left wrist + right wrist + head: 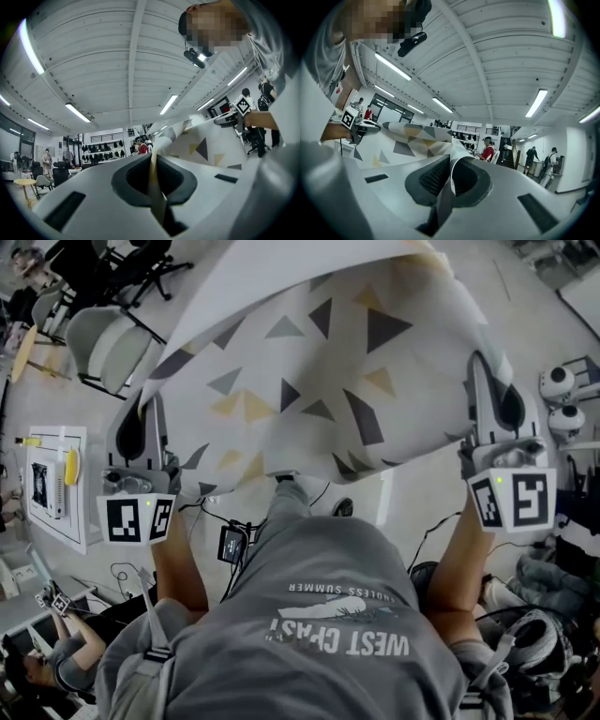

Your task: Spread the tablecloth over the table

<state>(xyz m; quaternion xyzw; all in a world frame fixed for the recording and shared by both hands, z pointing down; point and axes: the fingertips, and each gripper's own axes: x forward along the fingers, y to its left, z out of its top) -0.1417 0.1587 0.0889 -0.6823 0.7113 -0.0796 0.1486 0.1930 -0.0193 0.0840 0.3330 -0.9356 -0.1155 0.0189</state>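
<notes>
Tablecloth (309,352), white with grey and yellow triangles. Hangs aloft ahead of grey shirt (328,615), pulled wide between both grippers, far edge billowing up and away from shirt.

Left gripper (152,407), ahead and left of shirt. Clenched on near left edge of cloth, fabric pinched flat between pads.

Right gripper (483,367), ahead and right of shirt. Clenched on near right edge, fold of fabric nipped between pads.

Grey chair (112,343), far ahead-left of shirt, beyond cloth edge.
</notes>
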